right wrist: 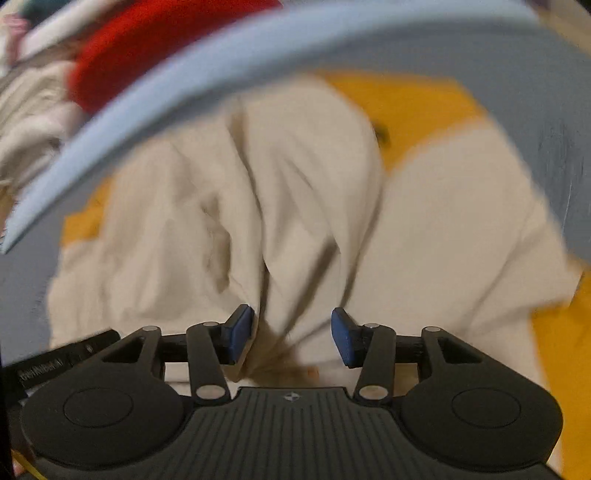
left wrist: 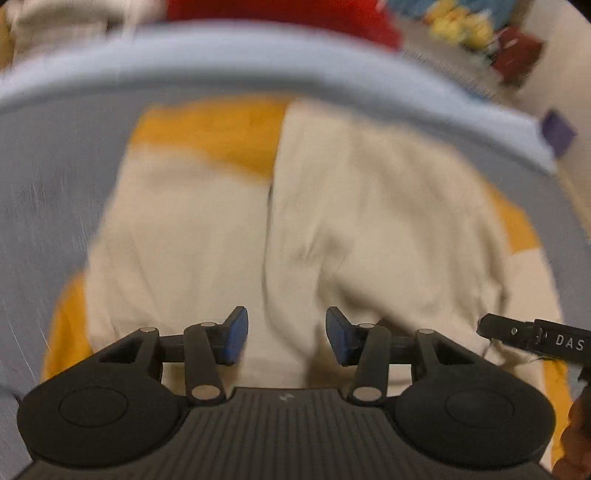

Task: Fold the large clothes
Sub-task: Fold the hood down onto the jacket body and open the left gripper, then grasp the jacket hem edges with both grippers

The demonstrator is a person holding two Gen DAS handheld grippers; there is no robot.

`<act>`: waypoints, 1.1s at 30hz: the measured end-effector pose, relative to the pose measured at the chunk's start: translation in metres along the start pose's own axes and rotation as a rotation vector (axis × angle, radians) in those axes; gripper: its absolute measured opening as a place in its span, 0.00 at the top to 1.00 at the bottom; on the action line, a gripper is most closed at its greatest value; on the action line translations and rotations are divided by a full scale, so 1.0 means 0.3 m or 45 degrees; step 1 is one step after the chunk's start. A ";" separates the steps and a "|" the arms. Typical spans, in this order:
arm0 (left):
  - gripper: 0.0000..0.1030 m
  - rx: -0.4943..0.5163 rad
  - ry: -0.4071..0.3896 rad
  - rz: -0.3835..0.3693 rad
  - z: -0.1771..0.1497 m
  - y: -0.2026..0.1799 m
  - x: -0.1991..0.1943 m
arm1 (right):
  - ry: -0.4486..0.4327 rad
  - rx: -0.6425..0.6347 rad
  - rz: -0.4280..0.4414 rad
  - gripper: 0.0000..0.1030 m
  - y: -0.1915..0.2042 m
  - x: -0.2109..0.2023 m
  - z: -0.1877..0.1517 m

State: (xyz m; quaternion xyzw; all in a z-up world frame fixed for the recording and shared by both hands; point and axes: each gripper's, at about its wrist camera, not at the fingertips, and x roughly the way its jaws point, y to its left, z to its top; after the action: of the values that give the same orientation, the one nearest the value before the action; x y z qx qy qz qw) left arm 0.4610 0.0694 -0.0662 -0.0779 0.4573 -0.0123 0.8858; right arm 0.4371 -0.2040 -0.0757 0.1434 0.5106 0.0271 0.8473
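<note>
A cream and mustard-yellow garment [left wrist: 332,206] lies partly folded on a grey-blue table [left wrist: 55,177]; it also shows in the right wrist view [right wrist: 295,192]. Two cream flaps meet at a seam down its middle. My left gripper [left wrist: 286,336] is open, just above the garment's near edge, with nothing between its blue pads. My right gripper [right wrist: 291,336] is open with a bunched cream fold running between its blue pads; the pads stand apart from it. The right gripper's body shows at the right edge of the left wrist view [left wrist: 532,338]. Both views are motion-blurred.
The table's far edge [left wrist: 258,55] curves across the top. Beyond it lie a red cloth [left wrist: 280,14], a pale heap of clothes [right wrist: 29,118], and yellow and red items [left wrist: 480,33] at the back right.
</note>
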 end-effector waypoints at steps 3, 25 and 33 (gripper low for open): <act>0.49 0.055 -0.228 0.013 0.014 -0.001 -0.169 | -0.303 -0.191 -0.021 0.53 0.034 -0.189 0.013; 0.59 0.020 -0.718 -0.111 -0.598 0.031 -1.718 | -1.174 -0.217 -0.013 0.76 -0.391 -1.863 -0.696; 0.79 -0.057 -0.568 -0.082 -0.808 0.111 -1.456 | -0.895 -0.081 -0.079 0.94 -0.523 -1.588 -0.876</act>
State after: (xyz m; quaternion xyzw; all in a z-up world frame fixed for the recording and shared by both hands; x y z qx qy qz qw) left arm 0.0085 0.1121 0.1437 -0.1129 0.2475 -0.0130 0.9622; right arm -0.0354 -0.3892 0.1755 0.1021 0.1908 -0.0339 0.9757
